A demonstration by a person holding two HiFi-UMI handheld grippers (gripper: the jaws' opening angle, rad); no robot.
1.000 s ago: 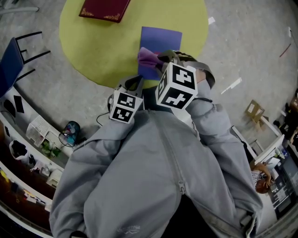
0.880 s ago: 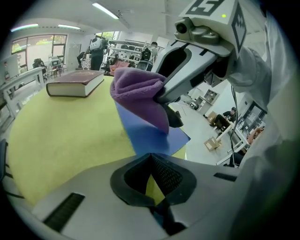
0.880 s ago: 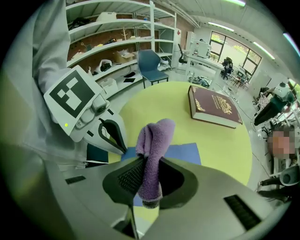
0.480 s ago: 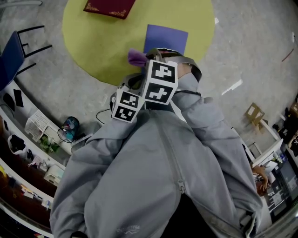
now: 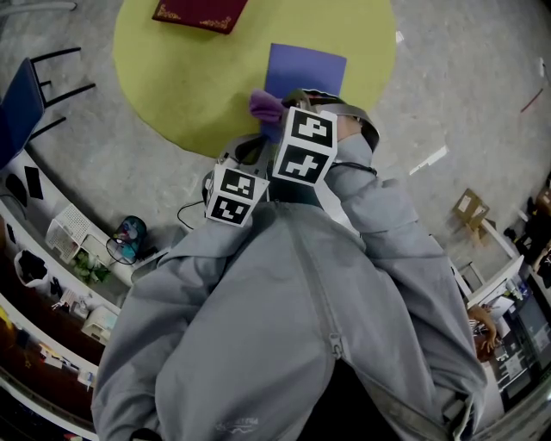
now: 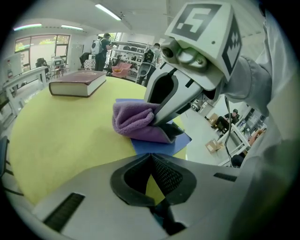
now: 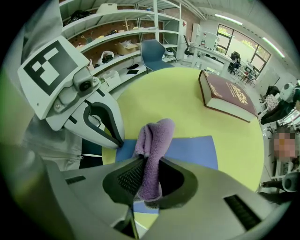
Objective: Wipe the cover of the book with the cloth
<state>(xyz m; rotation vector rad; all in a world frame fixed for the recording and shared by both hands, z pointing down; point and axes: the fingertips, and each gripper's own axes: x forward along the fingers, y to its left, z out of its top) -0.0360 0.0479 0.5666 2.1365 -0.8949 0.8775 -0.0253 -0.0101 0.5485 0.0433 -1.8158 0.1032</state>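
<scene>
**Head view.** Round yellow-green surface (image 5: 172, 86) fills the top of the frame. A maroon book (image 5: 200, 15) with gold corner ornament lies flat at its 12 o'clock edge, cover untouched. A blue sheet (image 5: 307, 71) lies flat at about 5 o'clock from the book, well apart from it. A bunched purple cloth (image 5: 267, 105) sits at the sheet's 7 o'clock corner. The grey sleeves of the person fill the lower frame.

**Left gripper view.** The left hand-held gripper (image 6: 150, 157) is clenched, jaws meeting, with nothing between them. It sits low near the surface's rim. The right hand-held gripper (image 6: 161, 121) comes in from 1 o'clock with the cloth wadded at its tips. The cloth overlaps the sheet's near edge. I cannot tell whether it presses down. The book is at 11 o'clock, far across the surface.

**Right gripper view.** The right jaws grasp the cloth, a fold standing up between them. The sheet is just beyond and the book is at 1 o'clock.
</scene>
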